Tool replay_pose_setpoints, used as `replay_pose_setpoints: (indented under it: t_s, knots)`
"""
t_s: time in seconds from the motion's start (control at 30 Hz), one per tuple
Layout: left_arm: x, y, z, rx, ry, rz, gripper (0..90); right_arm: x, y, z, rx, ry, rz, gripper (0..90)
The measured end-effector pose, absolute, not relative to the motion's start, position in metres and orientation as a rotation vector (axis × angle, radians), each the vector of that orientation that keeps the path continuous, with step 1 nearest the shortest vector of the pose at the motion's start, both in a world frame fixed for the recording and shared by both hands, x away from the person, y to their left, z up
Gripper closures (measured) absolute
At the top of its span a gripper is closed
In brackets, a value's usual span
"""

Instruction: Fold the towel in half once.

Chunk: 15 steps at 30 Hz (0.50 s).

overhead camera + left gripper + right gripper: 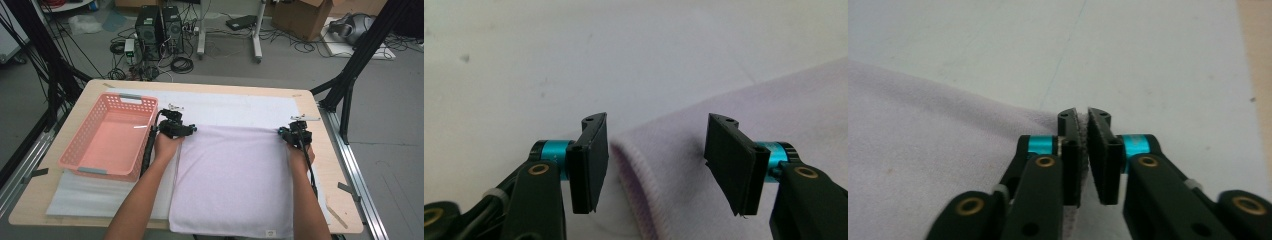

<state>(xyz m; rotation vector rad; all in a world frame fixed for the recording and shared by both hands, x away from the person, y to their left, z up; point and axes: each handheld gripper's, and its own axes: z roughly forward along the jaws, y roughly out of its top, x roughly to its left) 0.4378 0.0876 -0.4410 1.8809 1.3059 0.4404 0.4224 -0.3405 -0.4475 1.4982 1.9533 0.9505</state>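
- The lilac towel (232, 180) is spread flat on the white mat (235, 107), beside the pink basket (111, 134), with its far edge held at both corners.
- The right gripper (1083, 122) is clamped on the towel's far right corner, a sliver of cloth being pinched between the jaws.
- The left gripper (656, 145) is seen with its jaws well apart, straddling the towel's far left corner (634, 150) without pinching it.
- If the towel is lifted now, only the right corner is likely to be carried, so the cloth may be dragged askew and bunched.
- The left corner may be missed if the jaws are shut too high, since the hem lies low between them.
- The right hold looks shallow, so the corner could be pulled free under tension.
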Motion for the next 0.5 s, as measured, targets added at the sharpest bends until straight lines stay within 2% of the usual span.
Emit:
replay_pose_setpoints:
  t_s: [0.07,0.1,0.2,0.23,0.27,0.3,0.33,0.5]
  knots:
    - [0.437,0.09,-0.446,1.879,1.32,0.425,42.5,0.421,-0.34,-0.446,1.497,1.951,0.961,62.7]
    - [0.437,0.09,-0.446,1.881,1.31,0.43,42.2,0.419,-0.342,-0.444,1.512,1.934,0.986,58.8]
    - [0.437,0.087,-0.446,1.874,1.327,0.448,43.2,0.413,-0.348,-0.435,1.524,1.896,1.016,55.1]
    - [0.436,0.087,-0.446,1.894,1.322,0.482,47.9,0.412,-0.351,-0.433,1.527,1.893,1.014,54.3]
    - [0.436,0.088,-0.446,1.906,1.306,0.486,59.0,0.411,-0.353,-0.432,1.534,1.894,1.022,54.1]
    - [0.436,0.09,-0.446,1.892,1.306,0.428,72.5,0.409,-0.355,-0.432,1.541,1.899,1.031,54.0]
    - [0.436,0.089,-0.445,1.892,1.308,0.429,82.0,0.408,-0.355,-0.433,1.548,1.91,1.033,53.9]
    - [0.435,0.09,-0.444,1.848,1.34,0.427,85.6,0.407,-0.351,-0.448,1.571,2.011,1.025,53.4]
